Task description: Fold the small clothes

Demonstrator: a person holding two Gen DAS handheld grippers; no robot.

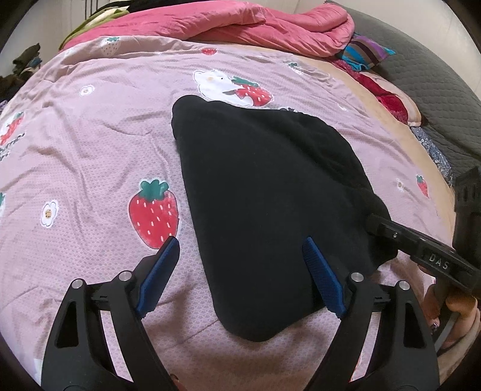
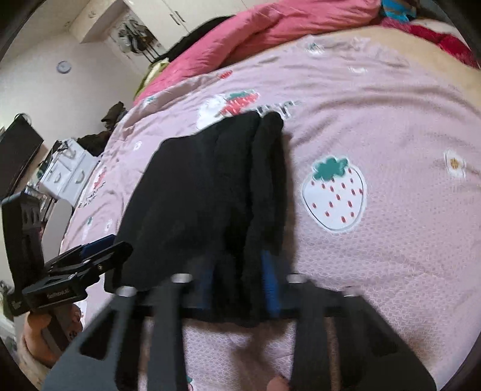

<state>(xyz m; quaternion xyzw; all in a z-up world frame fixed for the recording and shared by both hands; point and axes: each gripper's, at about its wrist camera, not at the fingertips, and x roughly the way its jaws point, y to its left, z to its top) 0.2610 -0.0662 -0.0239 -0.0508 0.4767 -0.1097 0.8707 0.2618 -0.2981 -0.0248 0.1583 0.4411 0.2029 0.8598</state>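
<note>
A black garment (image 1: 264,192) lies folded on the pink strawberry-print bedspread (image 1: 90,144). My left gripper (image 1: 240,249) is open and empty, its blue pads straddling the garment's near left edge just above it. My right gripper (image 2: 240,270) is shut on the garment's near edge (image 2: 228,210), with bunched black cloth between its blue pads; the view is blurred. In the left wrist view the right gripper (image 1: 378,225) reaches in from the right onto the garment's right corner. The left gripper (image 2: 90,255) shows at the left of the right wrist view.
A pink quilt (image 1: 240,21) is bunched at the far side of the bed, with striped and red cloths (image 1: 366,54) at the far right. A grey mattress edge (image 1: 436,90) runs along the right. Drawers and clutter (image 2: 66,174) stand beside the bed.
</note>
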